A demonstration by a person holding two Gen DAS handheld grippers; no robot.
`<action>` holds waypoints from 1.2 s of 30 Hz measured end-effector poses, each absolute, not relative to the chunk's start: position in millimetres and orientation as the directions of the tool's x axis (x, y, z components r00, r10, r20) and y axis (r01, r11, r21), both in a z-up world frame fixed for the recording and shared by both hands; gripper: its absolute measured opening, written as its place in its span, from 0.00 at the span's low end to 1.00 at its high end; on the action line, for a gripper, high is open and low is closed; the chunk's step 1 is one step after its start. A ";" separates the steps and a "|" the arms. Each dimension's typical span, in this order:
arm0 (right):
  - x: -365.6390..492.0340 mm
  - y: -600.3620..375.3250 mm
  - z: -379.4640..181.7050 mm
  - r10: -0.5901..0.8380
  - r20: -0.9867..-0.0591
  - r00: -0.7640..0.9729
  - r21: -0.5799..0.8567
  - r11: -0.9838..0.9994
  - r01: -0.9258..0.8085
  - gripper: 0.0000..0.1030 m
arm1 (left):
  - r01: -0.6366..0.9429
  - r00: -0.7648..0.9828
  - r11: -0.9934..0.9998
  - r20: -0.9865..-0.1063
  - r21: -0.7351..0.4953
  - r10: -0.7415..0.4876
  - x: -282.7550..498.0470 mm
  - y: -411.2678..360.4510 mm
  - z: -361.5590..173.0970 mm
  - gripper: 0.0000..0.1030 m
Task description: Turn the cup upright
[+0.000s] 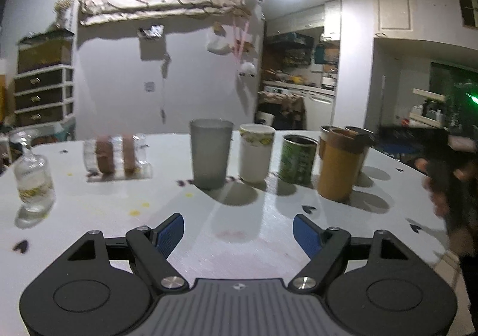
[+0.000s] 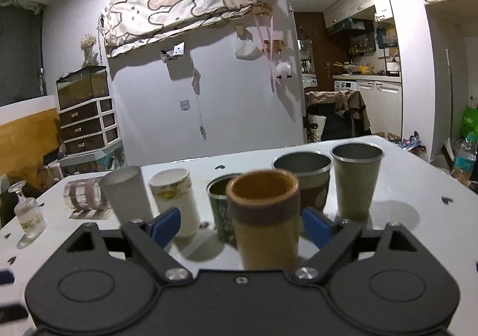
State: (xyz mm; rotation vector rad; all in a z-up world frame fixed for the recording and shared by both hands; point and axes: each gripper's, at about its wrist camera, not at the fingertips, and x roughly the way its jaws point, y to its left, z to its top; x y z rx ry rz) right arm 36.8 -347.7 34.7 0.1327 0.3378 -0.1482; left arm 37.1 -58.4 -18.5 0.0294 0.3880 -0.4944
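Observation:
Several cups stand upright in a row on the white table (image 1: 245,234): a frosted grey cup (image 1: 210,153), a white floral cup (image 1: 256,152), a green patterned cup (image 1: 298,162) and a yellow cup with a brown band (image 1: 339,164). A clear striped glass (image 1: 115,153) lies on its side at the left. My left gripper (image 1: 238,234) is open and empty, well in front of the row. My right gripper (image 2: 240,225) is open, its blue pads on either side of the yellow cup (image 2: 266,216), not touching it.
A small clear stemmed glass (image 1: 33,180) stands upside down at the table's left. Two more cups (image 2: 355,177) stand behind the yellow one at the right. The right hand and gripper show at the left wrist view's right edge (image 1: 448,186). A wall and a kitchen lie beyond.

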 end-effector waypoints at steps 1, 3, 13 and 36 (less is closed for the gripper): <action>29.9 -345.0 33.1 -0.123 -0.335 0.934 0.106 0.980 0.168 0.87 | 0.456 0.820 0.888 -0.361 -0.058 -0.445 36.2 -59.0 -17.1 0.79; 17.8 -339.6 30.3 -0.128 -0.328 0.936 0.104 0.980 0.171 0.87 | 0.433 0.840 0.900 -0.342 -0.047 -0.421 33.1 -59.6 -16.3 0.80; -28.0 -307.1 23.7 -0.148 -0.308 0.940 0.053 0.984 0.172 0.90 | 0.366 0.882 0.929 -0.296 -0.058 -0.367 22.5 -58.2 -17.7 0.98; -53.4 -288.7 14.0 -0.171 -0.319 0.932 -0.012 0.984 0.177 1.00 | 0.341 0.891 0.937 -0.292 -0.079 -0.348 14.8 -58.5 -16.7 1.00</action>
